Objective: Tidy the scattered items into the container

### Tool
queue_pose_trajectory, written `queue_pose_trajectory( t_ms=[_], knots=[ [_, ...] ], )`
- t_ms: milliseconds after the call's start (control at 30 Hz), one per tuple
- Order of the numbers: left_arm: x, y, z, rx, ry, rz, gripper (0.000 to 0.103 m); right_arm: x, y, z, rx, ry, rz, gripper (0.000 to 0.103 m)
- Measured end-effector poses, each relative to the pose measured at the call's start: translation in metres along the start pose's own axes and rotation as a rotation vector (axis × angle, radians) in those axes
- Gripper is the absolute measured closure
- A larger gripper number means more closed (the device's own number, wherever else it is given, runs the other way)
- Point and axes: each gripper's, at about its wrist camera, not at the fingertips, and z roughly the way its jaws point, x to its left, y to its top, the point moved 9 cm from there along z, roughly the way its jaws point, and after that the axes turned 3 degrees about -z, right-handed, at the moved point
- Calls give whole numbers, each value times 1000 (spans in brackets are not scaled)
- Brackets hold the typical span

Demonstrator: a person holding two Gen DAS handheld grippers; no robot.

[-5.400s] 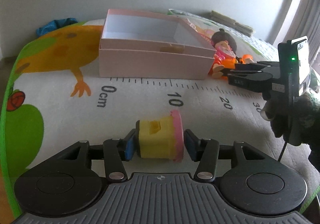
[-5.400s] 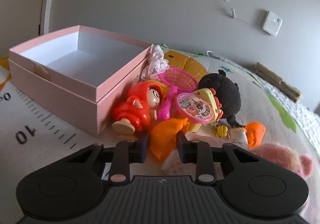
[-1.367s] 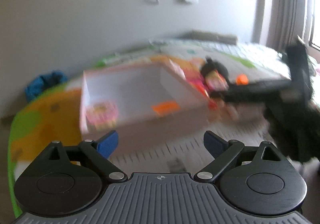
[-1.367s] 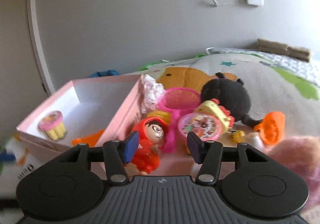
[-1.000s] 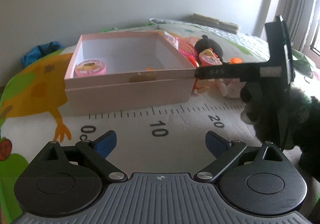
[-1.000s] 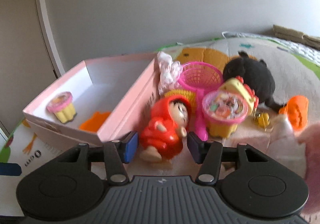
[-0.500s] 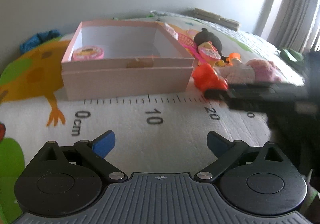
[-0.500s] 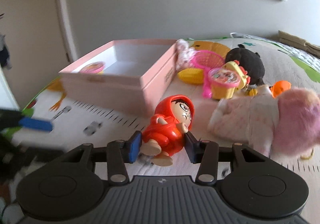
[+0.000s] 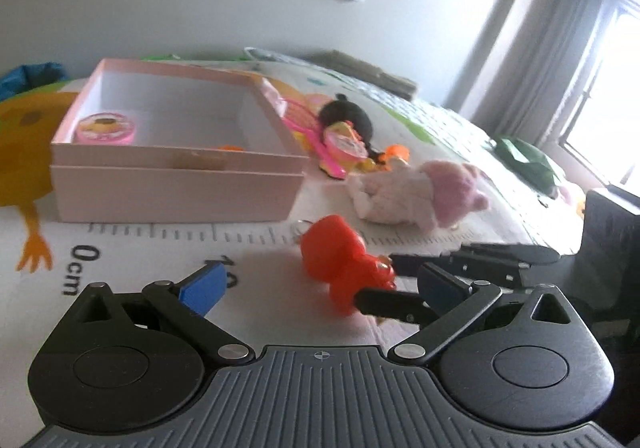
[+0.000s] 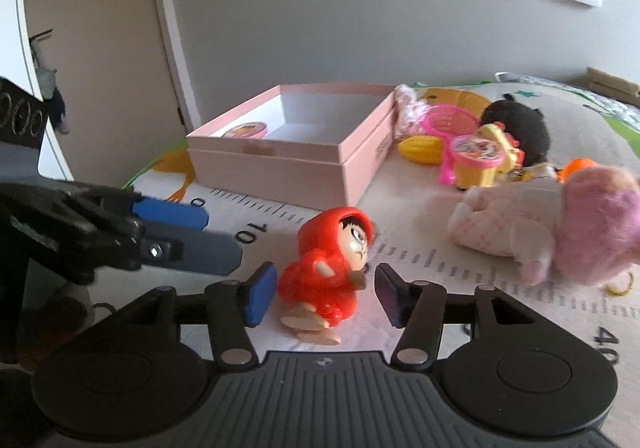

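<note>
The red hooded doll [image 10: 328,268] stands on the play mat [image 10: 460,288], between the blue-padded fingers [image 10: 260,298] of the right gripper [image 10: 322,298]. The fingers are spread: the left pad sits just beside the doll's back, while the right pad stands apart from its face with a clear gap, so nothing is pinched. In the left wrist view the same doll [image 9: 340,260] shows its back at about 1 o'clock from the left gripper [image 9: 320,288], whose fingers [image 9: 204,286] are spread wide around bare mat. The right gripper's black fingers [image 9: 400,302] reach in from 3 o'clock on either side of the doll.

The pink box [image 10: 304,164] lies at 11 o'clock from the doll in the right wrist view, near but not touching it, with the printed ruler scale [image 10: 256,232] running between them. Inside the box, a pink-topped pudding cup [image 9: 105,127] sits in the far left corner and a bit of an orange piece [image 9: 231,148] shows behind the front wall.

At 2 o'clock from the doll lies a pink plush toy [image 10: 560,224]. Behind it, beside the box's right wall, are clustered a black plush [image 10: 516,128], a pink net basket [image 10: 446,120], a yellow toy with a pink round face [image 10: 478,160] and a yellow corn-like piece [image 10: 420,148].
</note>
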Motion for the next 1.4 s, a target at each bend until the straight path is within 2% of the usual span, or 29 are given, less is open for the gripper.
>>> queue_pose_trajectory(
  t_ms=[100,133,200,267,467,567,667,700,800,900,967,1033,1067,1167,1300,1400],
  knots=[
    [-2,-4,11,54,28,-5,0,-15,-1,-11,-29,-43,25,39],
    [-2,-7,17,103,34,-25,0,-22,-1,-15,-42,-63,37,36],
    [-1,-11,29,159,42,-88,0,-35,-1,-23,-70,-96,71,35],
    [-6,-11,37,159,23,-102,0,-51,-2,-31,-97,-125,124,33],
    [-36,-7,58,149,26,4,0,-90,-20,-45,-143,-223,264,32],
    [-41,-8,76,180,27,23,0,-95,-27,-49,-153,-237,282,32],
    [-37,-8,85,187,48,18,1,-92,-21,-54,-177,-243,233,32],
    [-37,-7,85,180,56,30,4,-90,-16,-54,-186,-245,205,32],
    [-39,-4,82,164,94,87,33,-87,6,-51,-222,-235,137,31],
    [-37,0,77,142,101,78,33,-90,28,-35,-228,-260,93,31],
    [-36,1,72,128,109,76,29,-95,44,-15,-205,-284,63,32],
    [-33,2,65,116,121,78,9,-98,58,6,-176,-282,51,38],
    [-32,3,61,112,127,82,7,-100,66,17,-163,-276,51,40],
    [-26,2,49,101,147,105,7,-107,87,47,-134,-289,62,40],
    [-15,1,35,88,145,93,5,-131,92,95,4,-366,119,40],
    [-10,1,28,78,123,78,5,-140,82,113,40,-332,179,45]
  ],
)
